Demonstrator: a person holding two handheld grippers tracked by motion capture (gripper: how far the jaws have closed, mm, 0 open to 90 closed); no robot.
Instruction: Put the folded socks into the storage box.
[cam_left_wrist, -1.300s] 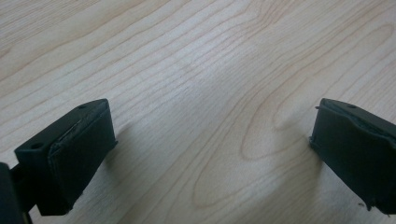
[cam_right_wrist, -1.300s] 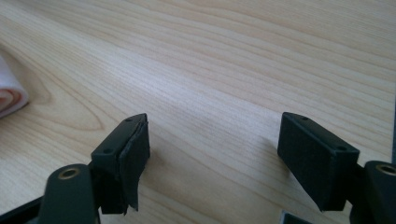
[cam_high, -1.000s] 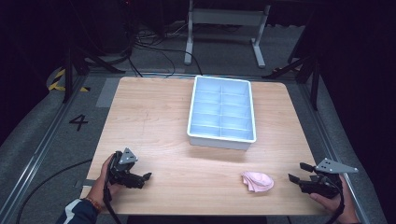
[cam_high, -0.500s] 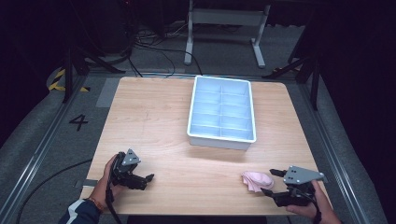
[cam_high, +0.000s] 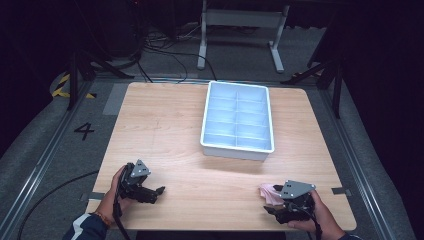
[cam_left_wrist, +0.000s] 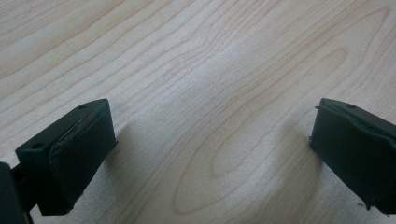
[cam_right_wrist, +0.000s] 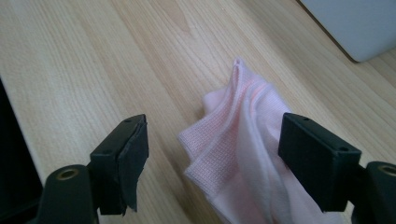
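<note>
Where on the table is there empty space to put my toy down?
Lots of bare wood lies left of the white divided tray, from the far edge down to the left gripper. There is also a free strip between the two grippers, in front of the tray. It is crowded at the near right corner, where the right gripper sits open around the pink cloth.

Wooden table (cam_high: 165, 125): white divided tray (cam_high: 238, 120), crumpled pink cloth (cam_right_wrist: 243, 140), perhaps sock.

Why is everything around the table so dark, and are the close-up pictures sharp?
High view: light falls on the table, the floor beyond stays dim. Left gripper view: wood grain crisp, soft shadows beside the jaws. Right gripper view: pink cloth sharp, white tray corner blurred.
</note>
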